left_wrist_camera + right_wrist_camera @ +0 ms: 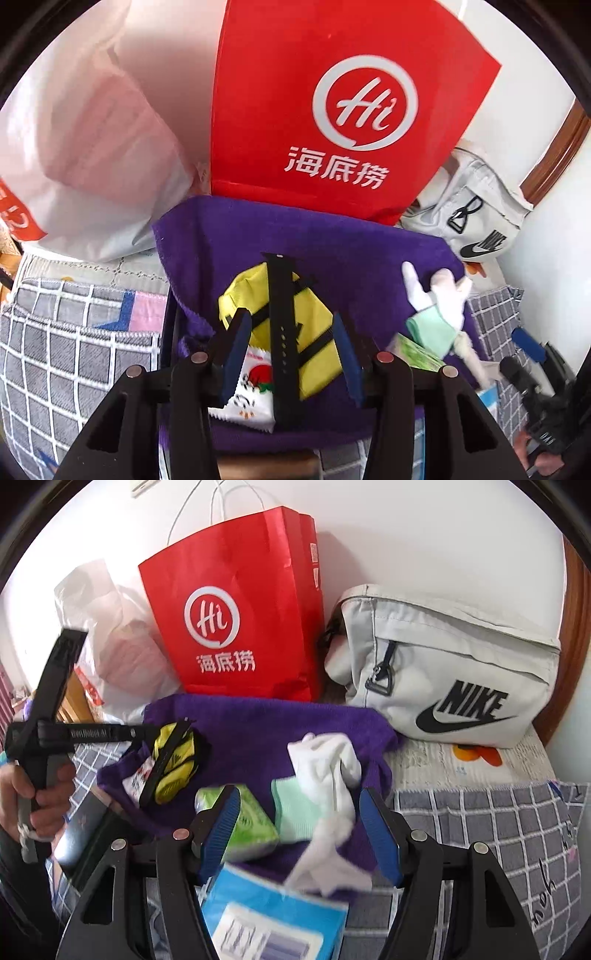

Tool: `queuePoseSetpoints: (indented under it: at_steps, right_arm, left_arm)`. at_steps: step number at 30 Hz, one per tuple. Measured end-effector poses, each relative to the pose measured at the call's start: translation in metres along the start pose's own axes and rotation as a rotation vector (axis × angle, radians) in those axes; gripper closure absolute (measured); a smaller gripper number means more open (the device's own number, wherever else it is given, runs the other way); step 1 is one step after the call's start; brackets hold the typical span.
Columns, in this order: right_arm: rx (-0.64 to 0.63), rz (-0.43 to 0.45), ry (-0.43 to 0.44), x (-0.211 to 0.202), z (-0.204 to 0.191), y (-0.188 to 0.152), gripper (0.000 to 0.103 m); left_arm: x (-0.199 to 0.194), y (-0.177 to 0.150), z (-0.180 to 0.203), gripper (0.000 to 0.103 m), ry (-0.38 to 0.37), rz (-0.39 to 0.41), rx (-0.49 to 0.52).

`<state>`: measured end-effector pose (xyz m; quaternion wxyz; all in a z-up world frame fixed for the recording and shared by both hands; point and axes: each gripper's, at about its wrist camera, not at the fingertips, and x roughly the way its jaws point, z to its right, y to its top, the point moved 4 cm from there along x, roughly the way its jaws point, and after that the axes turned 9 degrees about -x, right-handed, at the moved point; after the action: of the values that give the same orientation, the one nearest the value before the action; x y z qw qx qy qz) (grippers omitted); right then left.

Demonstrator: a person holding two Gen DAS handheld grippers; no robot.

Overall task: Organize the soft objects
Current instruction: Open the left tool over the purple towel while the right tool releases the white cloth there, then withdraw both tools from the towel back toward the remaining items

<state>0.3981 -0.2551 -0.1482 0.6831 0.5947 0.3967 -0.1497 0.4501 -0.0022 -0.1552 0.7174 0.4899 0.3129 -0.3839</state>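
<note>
A purple towel lies spread on the bed. On it rests a yellow pouch with a black strap across it, next to a white snack packet. My left gripper stands open over the pouch and strap, its pads clear of both. In the right wrist view a white sock with a mint green cuff lies on the towel. My right gripper is open above the sock and touches nothing. A green tissue pack lies by its left pad.
A red paper bag, a white plastic bag and a grey Nike bag stand behind the towel against the wall. A blue packet lies near the front. A hand holds the left gripper's handle. The checked bedsheet spreads out on the right.
</note>
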Motion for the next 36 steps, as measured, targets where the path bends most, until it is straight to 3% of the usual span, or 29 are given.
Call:
queuePoseSetpoints:
  at_steps: [14, 23, 31, 36]
  right_arm:
    - [0.063, -0.016, 0.020, -0.069, -0.028, -0.049, 0.036]
    - [0.028, -0.030, 0.098, -0.096, -0.084, -0.075, 0.036]
    - [-0.093, -0.063, 0.175, -0.082, -0.150, -0.091, 0.013]
    - [-0.162, -0.099, 0.201, -0.060, -0.182, -0.097, 0.011]
  left_arm:
    - [-0.084, -0.048, -0.008, 0.059, 0.019, 0.045, 0.031]
    - [-0.121, -0.096, -0.019, 0.055, 0.022, 0.054, 0.045]
    - [-0.131, -0.139, -0.052, 0.052, 0.027, 0.035, 0.014]
    - [-0.127, -0.157, -0.071, 0.045, 0.025, 0.018, 0.001]
